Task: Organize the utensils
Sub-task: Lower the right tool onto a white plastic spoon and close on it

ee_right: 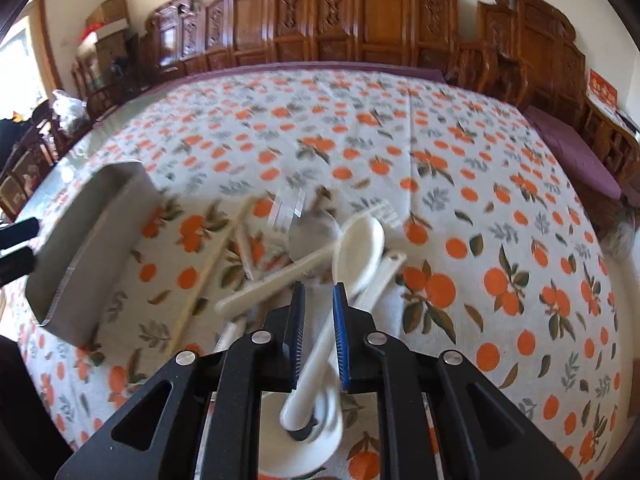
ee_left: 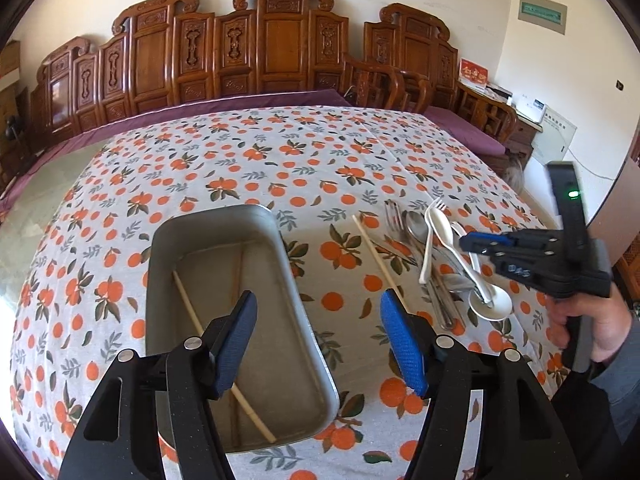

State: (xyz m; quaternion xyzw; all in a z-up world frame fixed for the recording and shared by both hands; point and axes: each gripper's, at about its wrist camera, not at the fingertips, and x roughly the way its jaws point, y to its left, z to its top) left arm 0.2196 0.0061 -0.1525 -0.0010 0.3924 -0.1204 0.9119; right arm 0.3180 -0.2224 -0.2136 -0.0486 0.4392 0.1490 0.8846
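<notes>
Right gripper (ee_right: 319,300), jaws narrowly parted around a white spoon's handle (ee_right: 320,354), holds nothing; neighbouring spoons (ee_right: 358,250) could be scattered if closed off-centre.

A home — carved wooden chairs (ee_left: 280,40), fruit-print tablecloth (ee_left: 280,160).

**Blur and black arms mask much of the cutlery heap**

In the right wrist view, motion smears the metal fork (ee_right: 289,205) and the wooden chopstick (ee_right: 208,270), leaving their outlines uncertain. The right gripper (ee_right: 319,296) covers the lower end of a white spoon (ee_right: 358,250); whether its pads touch the handle cannot be told. In the left wrist view, the left gripper (ee_left: 318,344) hides part of a chopstick (ee_left: 192,314) inside the metal tray (ee_left: 298,300), whose near end is covered.
</notes>
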